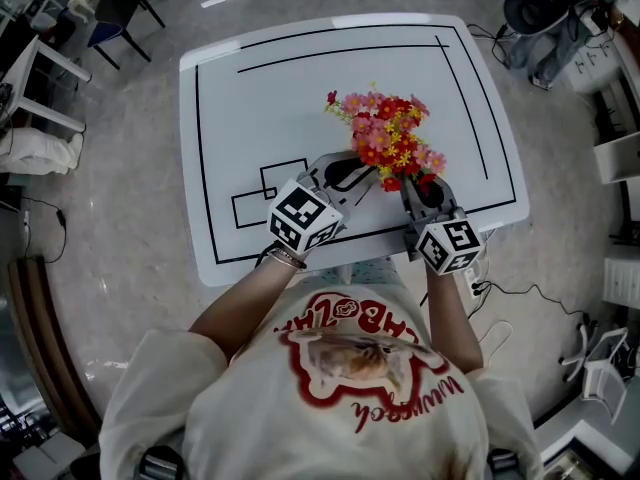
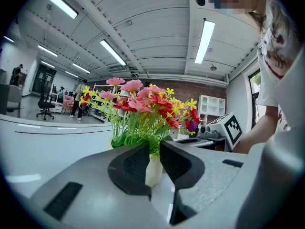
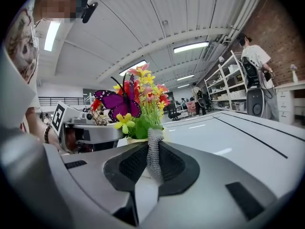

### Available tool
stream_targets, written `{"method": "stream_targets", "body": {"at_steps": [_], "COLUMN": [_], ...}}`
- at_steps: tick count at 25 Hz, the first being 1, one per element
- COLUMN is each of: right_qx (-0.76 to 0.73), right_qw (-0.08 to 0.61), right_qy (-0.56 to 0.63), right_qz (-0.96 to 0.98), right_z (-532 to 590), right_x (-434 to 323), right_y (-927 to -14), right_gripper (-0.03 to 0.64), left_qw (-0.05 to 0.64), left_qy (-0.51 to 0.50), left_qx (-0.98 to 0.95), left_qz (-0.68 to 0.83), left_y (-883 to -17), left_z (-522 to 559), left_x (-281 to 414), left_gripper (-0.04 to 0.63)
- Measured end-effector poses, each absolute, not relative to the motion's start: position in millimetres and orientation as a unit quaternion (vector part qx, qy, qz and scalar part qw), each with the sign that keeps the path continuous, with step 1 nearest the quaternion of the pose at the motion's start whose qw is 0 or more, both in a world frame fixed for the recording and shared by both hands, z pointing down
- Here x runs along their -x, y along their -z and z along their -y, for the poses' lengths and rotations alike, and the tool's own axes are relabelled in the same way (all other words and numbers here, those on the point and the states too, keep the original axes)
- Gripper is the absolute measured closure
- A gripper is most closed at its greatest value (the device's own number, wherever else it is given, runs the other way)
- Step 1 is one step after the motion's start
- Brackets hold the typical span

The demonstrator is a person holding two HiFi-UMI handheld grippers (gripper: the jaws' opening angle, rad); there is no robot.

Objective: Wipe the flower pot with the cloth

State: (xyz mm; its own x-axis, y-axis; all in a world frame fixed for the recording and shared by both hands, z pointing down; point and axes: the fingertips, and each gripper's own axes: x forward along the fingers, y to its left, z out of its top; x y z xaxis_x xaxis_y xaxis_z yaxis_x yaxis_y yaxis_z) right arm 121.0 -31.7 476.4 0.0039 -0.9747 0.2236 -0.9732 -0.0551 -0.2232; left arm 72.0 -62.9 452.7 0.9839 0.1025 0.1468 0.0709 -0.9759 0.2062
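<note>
The flower pot carries a bunch of red, pink and yellow flowers (image 1: 388,136) that hides it from the head view. My left gripper (image 1: 365,173) reaches in from the left under the blooms. In the left gripper view its jaws (image 2: 153,159) are shut on the white pot (image 2: 153,171), under the flowers (image 2: 143,106). My right gripper (image 1: 422,183) sits at the pot's right side. It (image 3: 153,163) is shut on a strip of grey knitted cloth (image 3: 154,149) that stands up between the pads, close to the pot's cream rim (image 3: 125,140). A purple butterfly (image 3: 116,101) sits among the flowers.
The white table (image 1: 250,98) has black lines drawn on it, and its near edge lies just under my hands. A cable and a power strip (image 1: 472,280) lie on the floor at the right. Chairs (image 1: 115,8) stand at the far left. A person (image 3: 252,56) stands by shelves.
</note>
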Motion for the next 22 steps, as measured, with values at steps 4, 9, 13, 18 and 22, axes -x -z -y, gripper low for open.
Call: {"method": "stream_targets", "body": {"at_steps": [4, 9, 13, 18, 22], "right_qx": [0.712, 0.720, 0.722, 0.719, 0.714], "right_qw": [0.005, 0.008, 0.002, -0.008, -0.013], "right_qy": [0.160, 0.161, 0.159, 0.157, 0.155], "right_qz": [-0.684, -0.675, -0.674, -0.677, -0.682], "right_z": [31, 30, 34, 36, 40], "right_x": [-121, -129, -137, -150, -149], "right_y": [-478, -478, -477, -478, -478], "right_gripper": [0.565, 0.565, 0.565, 0.565, 0.565], "left_qw": [0.104, 0.109, 0.119, 0.118, 0.104], "left_qy": [-0.082, -0.087, -0.086, -0.138, -0.138], "left_qx": [-0.990, -0.989, -0.988, -0.978, -0.976], "left_qz": [-0.039, -0.042, -0.044, -0.098, -0.129], "left_y": [-455, -454, -452, -471, -473], "left_z": [61, 57, 56, 24, 2], "left_x": [-74, -79, -84, -96, -95], "left_gripper": [0.523, 0.523, 0.523, 0.523, 0.523]}}
